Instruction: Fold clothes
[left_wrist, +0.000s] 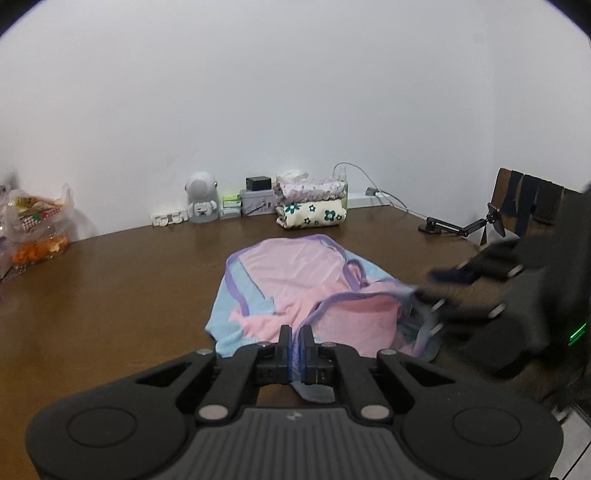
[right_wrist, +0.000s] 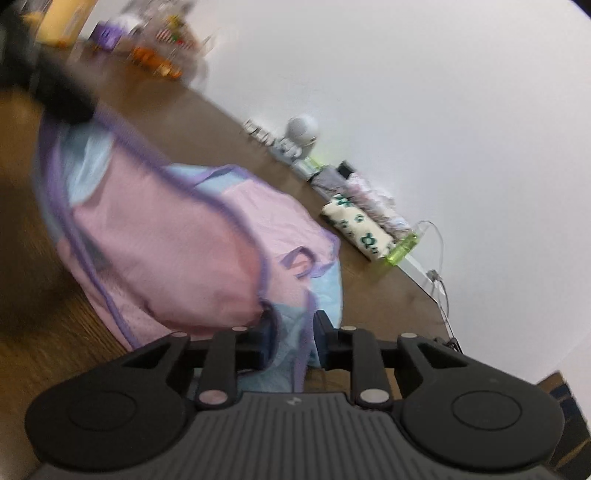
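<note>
A pink and light-blue garment with purple trim (left_wrist: 295, 280) lies on the brown table (left_wrist: 129, 280). My left gripper (left_wrist: 294, 334) is shut on the garment's near hem, with cloth pinched between the jaws. My right gripper (right_wrist: 293, 325) holds another edge of the same garment (right_wrist: 177, 240), with blue cloth and purple trim between its narrowly parted jaws; it also shows blurred at the right of the left wrist view (left_wrist: 491, 295). The near part of the garment is lifted and folded over.
Folded floral clothes (left_wrist: 312, 210) are stacked at the table's back by the wall, beside a white toy robot (left_wrist: 201, 197), small boxes and a cable. Snack bags (left_wrist: 35, 229) sit at the far left. A small desk stand (left_wrist: 461, 225) and a chair are at the right.
</note>
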